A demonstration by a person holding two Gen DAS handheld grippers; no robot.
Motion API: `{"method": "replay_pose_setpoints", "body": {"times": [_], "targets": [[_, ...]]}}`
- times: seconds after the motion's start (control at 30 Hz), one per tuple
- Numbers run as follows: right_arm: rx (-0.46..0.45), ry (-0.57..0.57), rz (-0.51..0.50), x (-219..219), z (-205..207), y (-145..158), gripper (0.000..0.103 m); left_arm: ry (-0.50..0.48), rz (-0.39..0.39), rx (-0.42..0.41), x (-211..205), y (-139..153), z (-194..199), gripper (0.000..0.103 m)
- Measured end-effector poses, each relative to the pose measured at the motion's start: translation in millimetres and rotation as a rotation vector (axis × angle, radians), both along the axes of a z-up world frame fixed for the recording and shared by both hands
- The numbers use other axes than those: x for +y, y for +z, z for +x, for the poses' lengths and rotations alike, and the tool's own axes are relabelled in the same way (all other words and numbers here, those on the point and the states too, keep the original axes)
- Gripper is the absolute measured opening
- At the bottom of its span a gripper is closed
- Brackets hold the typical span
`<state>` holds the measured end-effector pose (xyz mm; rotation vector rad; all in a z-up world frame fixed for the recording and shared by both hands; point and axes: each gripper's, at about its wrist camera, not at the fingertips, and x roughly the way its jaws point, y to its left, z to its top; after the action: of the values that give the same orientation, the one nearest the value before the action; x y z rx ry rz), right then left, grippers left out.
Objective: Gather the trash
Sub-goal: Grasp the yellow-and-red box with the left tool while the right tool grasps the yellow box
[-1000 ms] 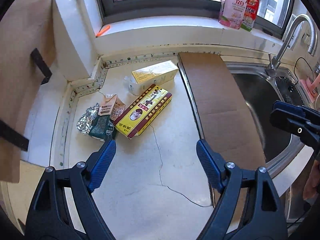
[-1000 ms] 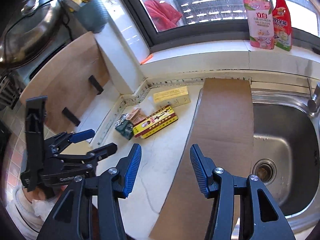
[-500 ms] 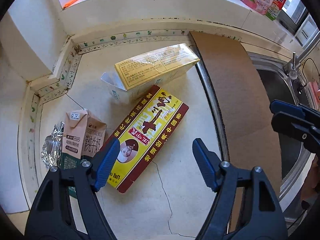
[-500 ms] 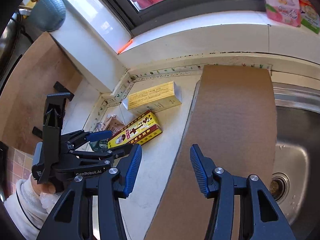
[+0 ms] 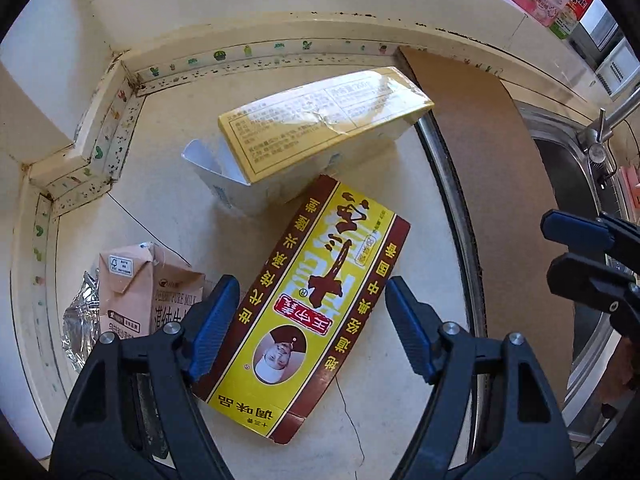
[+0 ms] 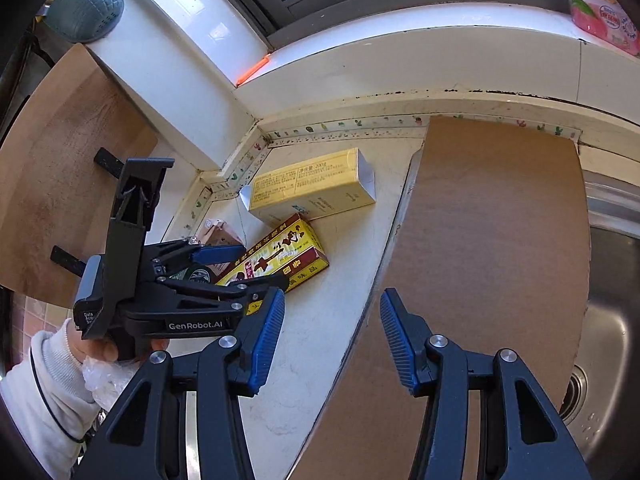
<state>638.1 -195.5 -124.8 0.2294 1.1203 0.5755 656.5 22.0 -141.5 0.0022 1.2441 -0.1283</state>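
Where a second ago the left tongs (image 5: 308, 324) hung well back over bare, cracked surface (image 5: 400, 420) with the trash small and far ahead, they have now come down close over it, and the red-and-yellow seasoning box (image 5: 308, 308) fills the gap between their blue pads. The jaws stand a little narrower than before, spread to either side of the box, and no pad clearly presses on it. This box lies flat on the pale surface, its long side running from near left to far right, printed with large Chinese characters, a small portrait and a border of more characters; it reads upside down from this side. Just beyond it lies the yellow carton (image 5: 320, 128), one end flap open toward the left, its top covered in fine print too small to read. At the near left, beside the left pad, sits a crushed pink milk carton (image 5: 136, 292) on which "PURE MILK" can be read, with crumpled foil (image 5: 82, 320) touching its left side. The right tongs (image 6: 332, 340) have also dropped closer; they are spread with nothing between them, above the edge of a brown cardboard sheet (image 6: 492, 240) that covers part of the sink (image 6: 612, 320). In the right wrist view the left tool's body reads "GenRobot.AI", held by a hand (image 6: 104, 348) in a white sleeve.
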Motion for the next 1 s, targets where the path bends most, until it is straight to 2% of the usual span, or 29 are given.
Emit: {"method": "replay_pose_setpoints", "body": {"times": [0.1, 0.27, 0.43, 0.67, 0.83, 1.0], "targets": [[-0.005, 0.010, -0.002, 3.4, 0.8, 1.3, 0.051, 0.026, -0.016, -0.003, 1.1, -1.5, -2.0, 0.073], [-0.016, 0.030, -0.009, 13.4, 2.9, 4.0, 0.051, 0.031, 0.028, -0.035, -8.6, -4.6, -12.2, 0.067], [-0.042, 0.054, -0.018, 24.0, 7.6, 9.3, 0.051, 0.118, -0.011, -0.061, 0.1, 5.0, -29.6, 0.062], [-0.118, 0.110, -0.046, 44.9, 21.5, 24.1, 0.051, 0.240, -0.071, -0.136, 20.6, 51.5, -77.3, 0.061], [-0.169, 0.119, -0.048, 67.4, 46.0, 30.3, 0.053, 0.361, -0.049, -0.171, 41.9, 81.8, -100.5, 0.061], [-0.188, 0.106, -0.058, 85.2, 83.3, 18.2, 0.056, 0.428, 0.008, -0.209, 52.1, 97.8, -114.7, 0.061]]}}
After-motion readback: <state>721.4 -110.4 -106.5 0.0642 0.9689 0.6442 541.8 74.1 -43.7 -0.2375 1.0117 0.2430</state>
